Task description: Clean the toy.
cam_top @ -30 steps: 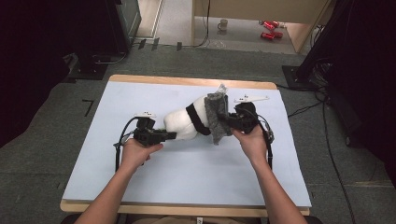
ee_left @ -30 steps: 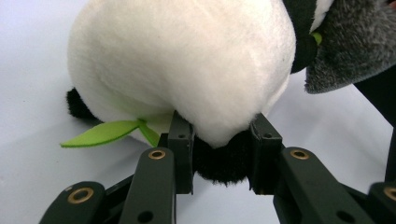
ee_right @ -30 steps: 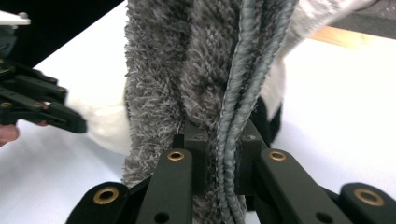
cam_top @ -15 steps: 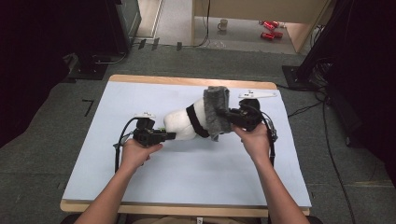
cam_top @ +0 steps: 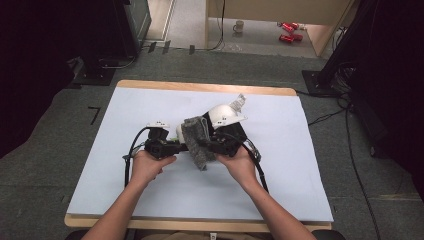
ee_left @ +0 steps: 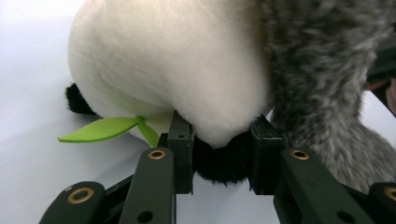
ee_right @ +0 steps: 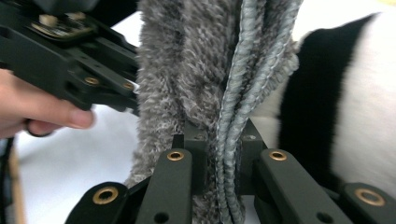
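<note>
I had both forearms reaching in from the bottom of the high view, hands meeting near the centre of the frame. My left gripper (cam_top: 167, 146) lay level, its jaws clamped on a black paw of the one plush toy (ee_left: 168, 65), which lay on the white surface (cam_top: 310, 165) at centre. My right gripper (cam_top: 220, 146) pointed left, its jaws clamped on the one grey furry cloth (cam_top: 196, 141), just beside the toy's black band. I counted two grippers, one toy, one cloth.
</note>
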`<state>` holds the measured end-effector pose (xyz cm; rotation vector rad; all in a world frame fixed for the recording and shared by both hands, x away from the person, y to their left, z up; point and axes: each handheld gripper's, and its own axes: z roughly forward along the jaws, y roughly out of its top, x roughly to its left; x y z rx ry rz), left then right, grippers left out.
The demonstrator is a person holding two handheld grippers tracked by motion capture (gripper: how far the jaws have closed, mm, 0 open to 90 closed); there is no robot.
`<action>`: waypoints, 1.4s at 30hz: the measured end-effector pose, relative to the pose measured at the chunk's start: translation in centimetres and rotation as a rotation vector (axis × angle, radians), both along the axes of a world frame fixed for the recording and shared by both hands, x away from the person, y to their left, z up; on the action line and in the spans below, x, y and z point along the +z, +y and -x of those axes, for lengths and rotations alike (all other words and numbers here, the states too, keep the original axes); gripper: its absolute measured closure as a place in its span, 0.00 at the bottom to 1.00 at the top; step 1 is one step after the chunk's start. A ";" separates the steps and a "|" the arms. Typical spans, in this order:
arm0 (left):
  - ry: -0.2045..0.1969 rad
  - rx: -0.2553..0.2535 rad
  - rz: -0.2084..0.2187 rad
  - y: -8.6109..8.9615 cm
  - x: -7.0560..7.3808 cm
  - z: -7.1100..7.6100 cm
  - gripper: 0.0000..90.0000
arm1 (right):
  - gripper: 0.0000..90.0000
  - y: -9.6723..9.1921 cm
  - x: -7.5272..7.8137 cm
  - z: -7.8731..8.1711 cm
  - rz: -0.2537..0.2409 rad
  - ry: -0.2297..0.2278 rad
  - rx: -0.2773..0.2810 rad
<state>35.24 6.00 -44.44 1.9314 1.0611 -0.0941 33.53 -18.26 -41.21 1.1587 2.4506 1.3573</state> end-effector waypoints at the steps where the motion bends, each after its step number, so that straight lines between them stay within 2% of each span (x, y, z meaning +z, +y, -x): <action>1: 0.002 0.002 0.001 0.1 0.0 -0.1 0.76 | 0.90 -0.2 0.0 -0.1 0.014 -0.012 -0.007; 4: 0.005 -0.005 0.005 0.3 0.0 -0.2 0.76 | 0.90 -1.3 0.3 -0.5 0.055 -0.034 -0.058; 6: -0.001 -0.013 0.009 0.2 0.1 -0.2 0.76 | 0.90 -2.5 0.3 -0.9 0.018 -0.005 -0.077; 7: -0.005 -0.016 0.004 0.1 0.1 -0.2 0.76 | 0.90 -2.7 0.4 -0.9 0.018 -0.004 -0.080; 10: 0.001 -0.019 0.010 0.3 0.2 -0.4 0.76 | 0.90 -3.3 0.8 -0.9 0.033 -0.021 -0.088; 13: 0.017 -0.015 0.023 0.9 0.1 -0.7 0.76 | 0.90 -4.2 1.4 -1.0 0.019 -0.030 -0.104; 19: 0.020 -0.016 0.030 1.3 0.1 -1.0 0.76 | 0.90 -6.7 2.2 -1.4 -0.012 -0.036 -0.169; 25: 0.026 -0.018 0.038 1.4 0.1 -1.2 0.76 | 0.90 -9.0 1.6 -1.8 -0.017 -0.031 -0.235; 31: 0.026 -0.029 0.041 1.3 0.1 -1.4 0.76 | 0.90 -10.2 0.6 -2.2 -0.026 -0.008 -0.271; 35: 0.025 -0.042 0.041 1.3 0.1 -1.5 0.76 | 0.90 -11.0 0.4 -2.3 -0.010 0.006 -0.298; 38: 0.020 -0.061 0.039 1.3 0.1 -1.5 0.77 | 0.90 -11.8 0.5 -2.4 0.039 0.005 -0.347; 40: 0.013 -0.076 0.041 1.5 0.2 -1.5 0.78 | 0.90 -12.6 0.8 -2.3 0.030 0.005 -0.374; 42: 0.013 -0.101 0.059 1.8 0.4 -1.4 0.79 | 0.90 -13.2 1.5 -2.1 -0.010 0.001 -0.379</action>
